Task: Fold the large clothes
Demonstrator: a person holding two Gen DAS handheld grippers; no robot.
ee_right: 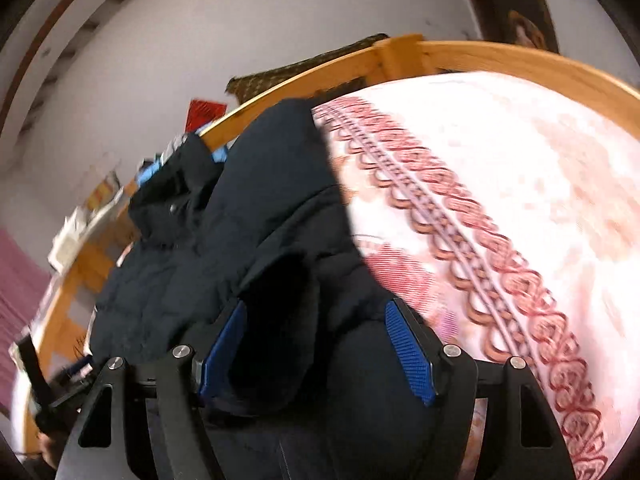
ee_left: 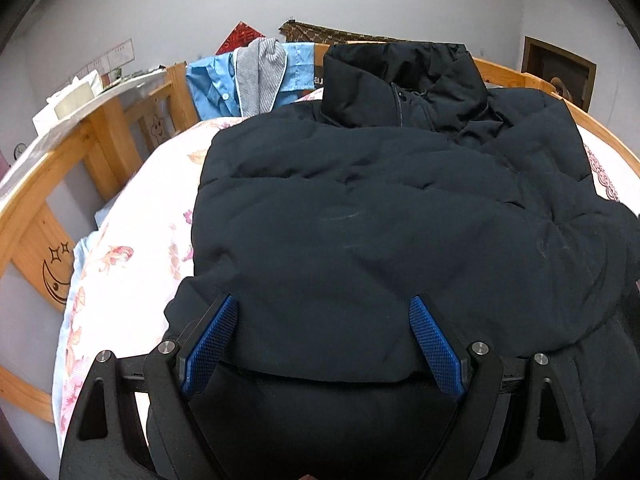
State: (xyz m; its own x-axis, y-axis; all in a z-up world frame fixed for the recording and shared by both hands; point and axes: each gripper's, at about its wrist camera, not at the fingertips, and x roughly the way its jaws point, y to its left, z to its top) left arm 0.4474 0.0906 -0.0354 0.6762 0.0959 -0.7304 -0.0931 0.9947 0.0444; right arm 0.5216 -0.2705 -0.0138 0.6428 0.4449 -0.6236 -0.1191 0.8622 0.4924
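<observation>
A large dark navy padded jacket (ee_left: 360,216) lies spread on the bed, collar at the far end by the headboard. My left gripper (ee_left: 324,320) is open over the jacket's near hem, blue pads on either side of the fabric, not pinching it. In the right wrist view the jacket (ee_right: 256,216) lies along the left. My right gripper (ee_right: 316,328) is open around a bunched sleeve cuff (ee_right: 280,320) at the jacket's right edge; the fabric sits between the pads. That view is blurred.
The bed has a white sheet with pink and red floral print (ee_left: 132,248) (ee_right: 500,200) and a wooden frame (ee_left: 100,136) (ee_right: 480,56). A blue shirt (ee_left: 216,84) and grey garment (ee_left: 260,72) hang over the headboard. A cluttered shelf (ee_left: 76,96) stands left.
</observation>
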